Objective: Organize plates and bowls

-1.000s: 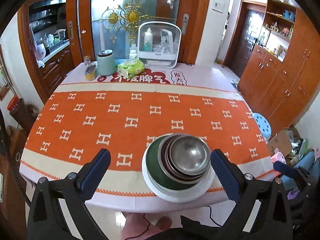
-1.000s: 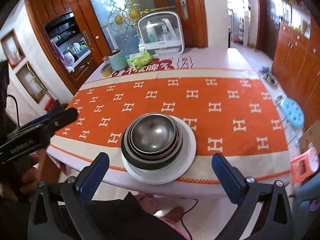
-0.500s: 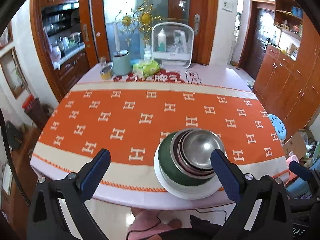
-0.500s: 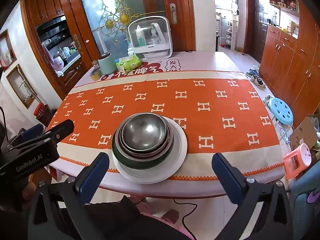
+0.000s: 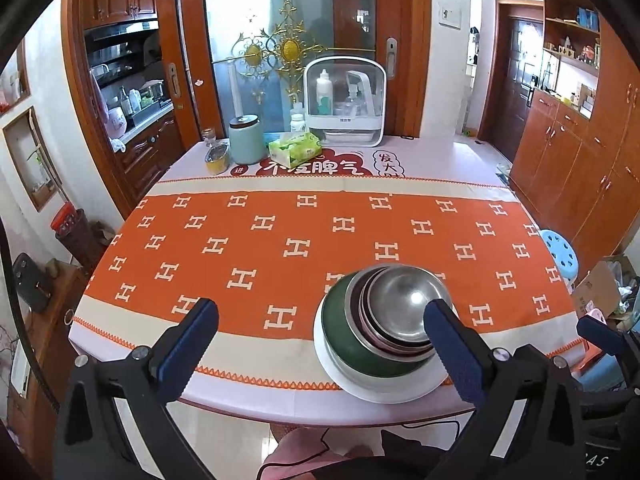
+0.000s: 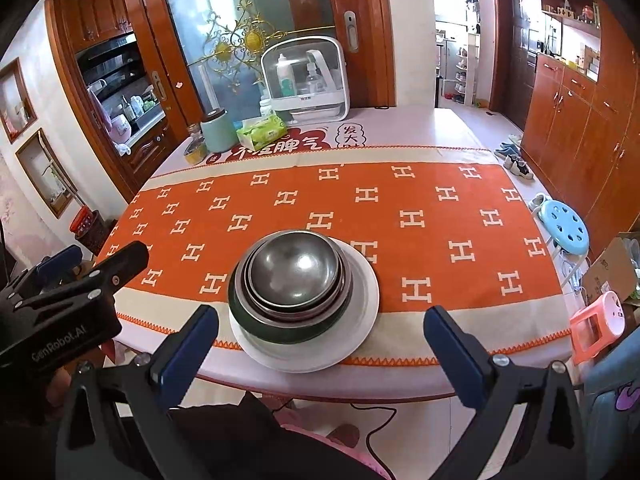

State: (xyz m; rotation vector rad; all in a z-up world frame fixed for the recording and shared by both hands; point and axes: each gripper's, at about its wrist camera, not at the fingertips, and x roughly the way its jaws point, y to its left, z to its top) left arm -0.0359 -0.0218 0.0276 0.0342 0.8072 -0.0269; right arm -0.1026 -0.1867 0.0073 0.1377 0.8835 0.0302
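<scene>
- Bowls (image 6: 294,270) sit nested on a white plate (image 6: 360,300) at the table's (image 6: 440,128) near edge.
- Left gripper (image 5: 320,336) and right gripper (image 6: 320,340) hang jaws wide, empty.
- Best approach, likely: pinch the top bowl's rim and lift straight up.

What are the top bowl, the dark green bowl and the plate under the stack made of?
Top bowl: likely stainless steel, brushed grey with soft highlights. Dark green bowl: glossy, maybe glazed ceramic or enamel; unclear. Plate: plain white, smooth, probably ceramic or melamine.
</scene>
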